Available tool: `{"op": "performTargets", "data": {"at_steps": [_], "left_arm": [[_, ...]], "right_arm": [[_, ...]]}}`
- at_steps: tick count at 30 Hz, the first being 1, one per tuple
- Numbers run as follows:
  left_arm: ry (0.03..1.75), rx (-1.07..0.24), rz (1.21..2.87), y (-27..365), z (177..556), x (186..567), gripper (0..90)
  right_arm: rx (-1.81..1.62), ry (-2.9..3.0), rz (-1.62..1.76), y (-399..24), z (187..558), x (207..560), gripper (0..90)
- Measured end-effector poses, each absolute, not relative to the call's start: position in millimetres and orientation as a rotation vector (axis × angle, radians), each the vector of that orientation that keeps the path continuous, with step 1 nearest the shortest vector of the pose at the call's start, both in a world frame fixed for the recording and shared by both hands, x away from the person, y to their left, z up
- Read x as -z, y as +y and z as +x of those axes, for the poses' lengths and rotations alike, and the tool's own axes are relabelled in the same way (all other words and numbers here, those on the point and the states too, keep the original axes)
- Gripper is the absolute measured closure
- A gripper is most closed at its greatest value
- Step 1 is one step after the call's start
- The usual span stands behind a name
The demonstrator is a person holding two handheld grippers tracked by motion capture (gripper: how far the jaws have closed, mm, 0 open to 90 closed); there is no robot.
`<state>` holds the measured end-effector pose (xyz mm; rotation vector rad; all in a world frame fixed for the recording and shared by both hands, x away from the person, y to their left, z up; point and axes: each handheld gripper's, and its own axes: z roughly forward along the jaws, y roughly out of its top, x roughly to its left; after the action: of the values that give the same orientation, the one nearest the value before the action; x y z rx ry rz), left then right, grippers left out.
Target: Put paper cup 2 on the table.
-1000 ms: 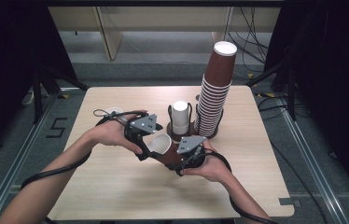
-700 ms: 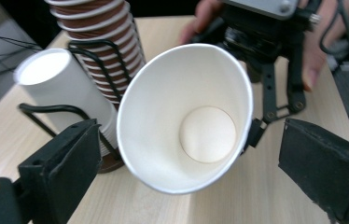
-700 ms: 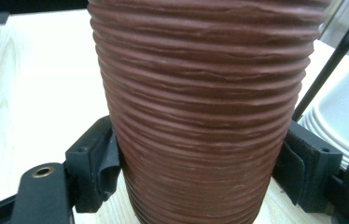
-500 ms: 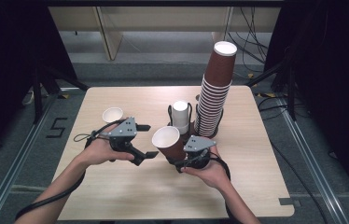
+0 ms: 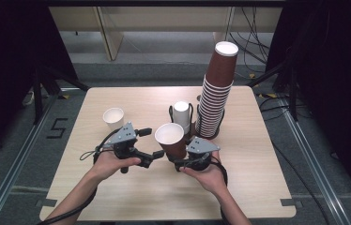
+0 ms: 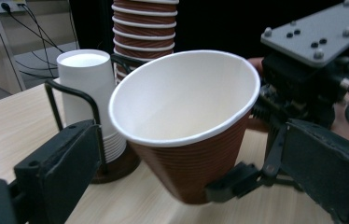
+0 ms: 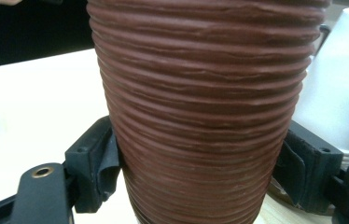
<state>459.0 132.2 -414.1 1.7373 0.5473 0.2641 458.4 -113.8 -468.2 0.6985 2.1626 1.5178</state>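
Your right gripper (image 5: 177,160) is clamped low on the brown cup (image 5: 171,140); it's light, crushable; your left gripper (image 5: 151,143), just beside the cup, has just been spreading, jaws apart, empty.

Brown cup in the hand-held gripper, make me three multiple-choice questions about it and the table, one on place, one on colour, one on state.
1. Where does the single white cup stand?
A. on the table, left of the holder
B. on top of the tall stack
C. inside the brown cup

2. What colour is the inside of the brown cup?
A. brown
B. white
C. black

3. What is the state of the right hand-held gripper?
A. open, away from everything
B. shut on the brown cup
C. shut on the white cup

Answers:
1 A, the high view shows it alone on the table, left of the holder.
2 B, the left gripper view shows a white lining.
3 B, the right gripper view shows both pads pressed against the ribbed wall.
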Motion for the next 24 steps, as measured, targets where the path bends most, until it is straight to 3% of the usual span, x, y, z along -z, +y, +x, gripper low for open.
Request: {"op": "performTargets", "data": {"at_steps": [6,24], "left_arm": [[0.593,-0.306,1.705,122,459,417,0.0],[0.696,-0.366,1.659,107,463,430,0.0]], "right_arm": [[-1.508,2.115,0.725,-112,455,469,23.8],[-1.508,2.080,0.767,-102,452,471,23.7]]}}
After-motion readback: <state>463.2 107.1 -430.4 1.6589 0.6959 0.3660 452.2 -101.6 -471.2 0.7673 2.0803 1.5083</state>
